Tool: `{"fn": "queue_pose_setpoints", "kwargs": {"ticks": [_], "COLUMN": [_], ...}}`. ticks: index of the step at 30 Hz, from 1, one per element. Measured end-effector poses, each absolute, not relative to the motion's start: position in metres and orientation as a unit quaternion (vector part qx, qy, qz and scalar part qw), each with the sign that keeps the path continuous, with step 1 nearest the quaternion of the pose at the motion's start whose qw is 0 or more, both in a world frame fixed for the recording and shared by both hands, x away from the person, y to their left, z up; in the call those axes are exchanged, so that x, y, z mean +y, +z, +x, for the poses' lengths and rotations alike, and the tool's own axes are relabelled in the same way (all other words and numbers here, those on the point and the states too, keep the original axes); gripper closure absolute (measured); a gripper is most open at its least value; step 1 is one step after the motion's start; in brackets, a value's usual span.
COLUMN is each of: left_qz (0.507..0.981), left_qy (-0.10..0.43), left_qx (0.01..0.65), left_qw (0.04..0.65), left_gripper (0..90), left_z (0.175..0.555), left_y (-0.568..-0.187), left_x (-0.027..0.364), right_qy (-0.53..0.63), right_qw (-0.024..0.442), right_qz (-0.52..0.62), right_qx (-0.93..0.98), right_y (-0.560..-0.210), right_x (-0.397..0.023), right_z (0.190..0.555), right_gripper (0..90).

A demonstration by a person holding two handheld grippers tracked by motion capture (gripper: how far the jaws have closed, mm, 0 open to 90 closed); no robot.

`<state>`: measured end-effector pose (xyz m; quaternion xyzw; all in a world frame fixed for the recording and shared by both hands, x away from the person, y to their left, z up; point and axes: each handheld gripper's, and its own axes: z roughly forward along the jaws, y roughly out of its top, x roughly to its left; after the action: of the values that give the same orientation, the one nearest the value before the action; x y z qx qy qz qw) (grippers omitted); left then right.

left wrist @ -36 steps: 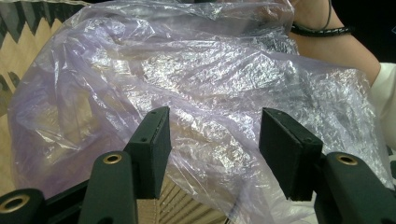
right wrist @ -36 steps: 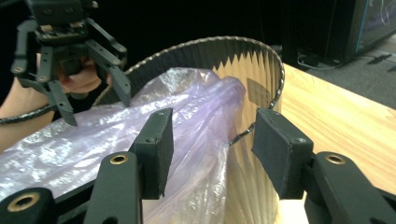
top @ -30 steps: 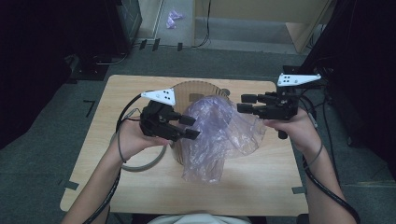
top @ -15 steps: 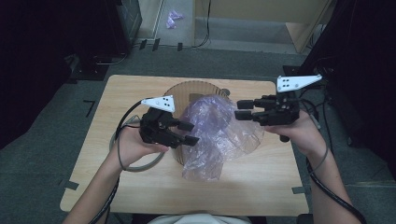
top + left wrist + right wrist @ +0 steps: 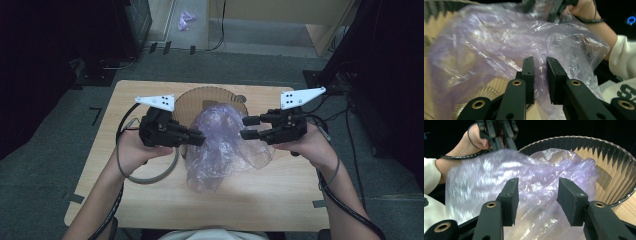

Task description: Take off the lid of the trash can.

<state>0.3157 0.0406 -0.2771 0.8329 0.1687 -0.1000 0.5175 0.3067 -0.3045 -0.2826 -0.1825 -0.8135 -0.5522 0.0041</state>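
Note:
A crumpled purple see-through plastic bag point(image 5: 220, 145) point(image 5: 499, 37) point(image 5: 486, 170) lies half in a round ribbed cardboard bin point(image 5: 200, 97) point(image 5: 609, 152), spilling toward the table's front. My left gripper point(image 5: 200, 139) point(image 5: 540, 62) is at the bag's left side. Its jaws have just been closing and now stand a narrow gap apart, pinching a fold of the film. My right gripper point(image 5: 245, 127) point(image 5: 537, 182) is at the bag's right side, with its jaws wide apart and film bulging between them without touching the pads.
The wooden table point(image 5: 280, 200) carries the bin at its back middle. A grey cable loop point(image 5: 145, 175) lies by the left hand. Dark equipment stands left and right of the table. A purple scrap point(image 5: 186, 17) lies on the floor behind.
The left gripper's jaws have closed from wide apart to nearly together on the bag's left edge. The right gripper has slid left toward the bag. The bag has bunched slightly between them.

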Motion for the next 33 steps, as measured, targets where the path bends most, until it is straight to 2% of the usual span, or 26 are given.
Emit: {"fn": "queue_pose_setpoints", "kwargs": {"ticks": [11,15,21,28,31,33], "left_qz": [0.82,0.817,0.807,0.801,0.8,0.799], "left_qy": [-0.101,-0.1,-0.108,-0.108,-0.109,-0.112], "left_qx": [0.212,0.222,0.233,0.244,0.249,0.252], "left_qw": [0.522,0.522,0.531,0.536,0.535,0.534], "left_gripper": [77.7,77.8,77.1,80.6,82.8,84.9], "left_z": [0.349,0.357,0.367,0.376,0.379,0.38], "left_y": [-0.275,-0.276,-0.279,-0.282,-0.284,-0.285], "left_x": [0.051,0.052,0.061,0.067,0.07,0.072], "right_qy": [-0.552,-0.552,-0.561,-0.551,-0.542,-0.532], "right_qw": [-0.008,-0.02,-0.022,-0.028,-0.039,-0.042], "right_qz": [-0.188,-0.194,-0.199,-0.21,-0.222,-0.231], "right_qx": [-0.812,-0.811,-0.803,-0.807,-0.809,-0.814], "right_y": [-0.284,-0.288,-0.287,-0.293,-0.296,-0.298], "right_x": [-0.297,-0.294,-0.297,-0.297,-0.297,-0.297], "right_z": [0.316,0.322,0.322,0.331,0.336,0.338], "right_gripper": [46.3,41.7,41.5,41.6,48.3,58.8]}}
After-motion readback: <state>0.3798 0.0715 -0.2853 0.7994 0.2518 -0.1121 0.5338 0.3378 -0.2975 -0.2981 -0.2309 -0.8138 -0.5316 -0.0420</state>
